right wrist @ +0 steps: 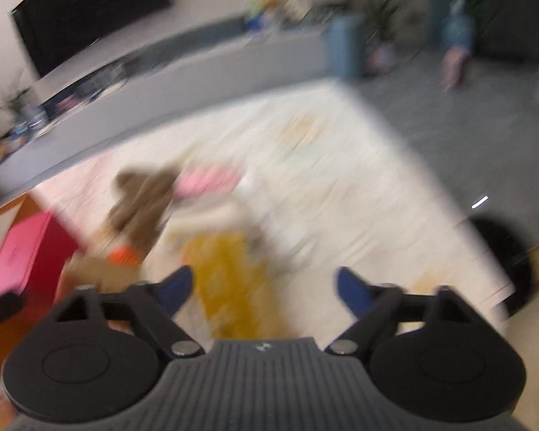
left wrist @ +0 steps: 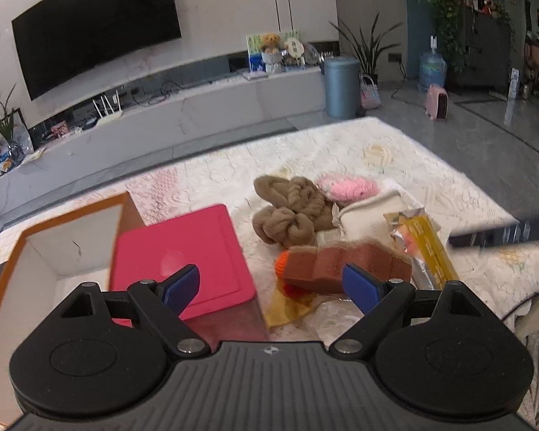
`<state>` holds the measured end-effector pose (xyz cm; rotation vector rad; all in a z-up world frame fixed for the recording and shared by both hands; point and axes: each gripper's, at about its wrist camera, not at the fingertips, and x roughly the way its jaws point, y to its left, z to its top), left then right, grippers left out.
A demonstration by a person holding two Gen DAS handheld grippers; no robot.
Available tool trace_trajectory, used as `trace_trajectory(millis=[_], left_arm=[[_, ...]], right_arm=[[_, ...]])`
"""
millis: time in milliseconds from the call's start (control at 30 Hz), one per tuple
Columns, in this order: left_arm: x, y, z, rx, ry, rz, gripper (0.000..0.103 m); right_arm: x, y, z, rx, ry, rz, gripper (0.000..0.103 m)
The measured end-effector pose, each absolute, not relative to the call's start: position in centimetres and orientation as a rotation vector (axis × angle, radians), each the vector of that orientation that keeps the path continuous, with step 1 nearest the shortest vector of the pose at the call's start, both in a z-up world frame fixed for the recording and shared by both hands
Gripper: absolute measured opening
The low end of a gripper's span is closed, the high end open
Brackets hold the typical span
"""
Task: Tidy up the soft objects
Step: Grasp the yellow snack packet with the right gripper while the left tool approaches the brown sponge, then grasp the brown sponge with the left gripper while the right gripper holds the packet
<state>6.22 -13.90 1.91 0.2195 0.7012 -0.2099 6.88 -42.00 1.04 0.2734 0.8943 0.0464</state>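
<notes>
Left wrist view shows, nearest, the left gripper (left wrist: 271,283) with its blue pads spread wide and nothing between them. Just past its left pad sits a pink box (left wrist: 183,251), and it leans on an orange-edged box (left wrist: 36,251) at the near left, whose white inside looks bare as far as can be seen. Just past the right pad lies a brown and orange soft toy (left wrist: 337,264) on top of a see-through yellow wrapper (left wrist: 287,307). To its right is a shiny yellow packet (left wrist: 427,248). A little farther back rests a tan yarn bundle (left wrist: 291,212), touching a cream soft thing (left wrist: 366,217) on its right, and behind those is a pink fluffy thing (left wrist: 348,186). All of them lie in one heap on the pale cloth-covered table (left wrist: 395,147). Right wrist view is very blurry, but the right gripper (right wrist: 266,289) has its pads apart too, with nothing between them, and it hangs over the yellow packet. So I think the tidy-up has hardly begun: no soft thing can be seen inside the box, both grippers carry nothing, and every soft thing is left to pick up and put away. Far back stand a big dark TV (left wrist: 93,25) and a long grey shelf (left wrist: 183,115)
</notes>
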Motion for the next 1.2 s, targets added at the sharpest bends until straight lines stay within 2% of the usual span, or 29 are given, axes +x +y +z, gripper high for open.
trace_trajectory(millis=[33,167,567,800,867,900,967,1200], left_arm=[[6.5,-14.1,1.5,0.22,0.715,-0.213,0.103],[6.8,-14.7,0.0,0.233,0.728,-0.228,0.103],[6.5,-15.2,0.2,0.283,0.686,-0.234,0.103],[6.2,-15.4,0.9,0.282,0.668,-0.233,0.103],[6.2,-15.5,1.1,0.283,0.667,-0.227,0.103],[6.1,-15.5,1.2,0.283,0.666,-0.225,0.103],[6.1,-15.6,1.3,0.294,0.671,-0.233,0.103],[6.1,-16.4,2.2,0.32,0.688,-0.205,0.103]], right_arm=[[7.1,-41.6,0.1,0.26,0.928,0.065,0.071],[8.4,-39.9,-1.4,0.12,0.981,0.021,0.071],[9.8,-40.7,-2.8,0.303,0.988,0.152,0.076],[10.4,-39.9,-3.5,0.273,1.014,0.148,0.079],[10.5,-39.8,-3.6,0.255,1.019,0.14,0.075],[10.5,-39.7,-3.6,0.25,1.021,0.138,0.067],[10.4,-39.8,-3.5,0.24,1.021,0.13,0.062],[9.8,-40.3,-3.4,0.255,1.012,0.128,0.057]])
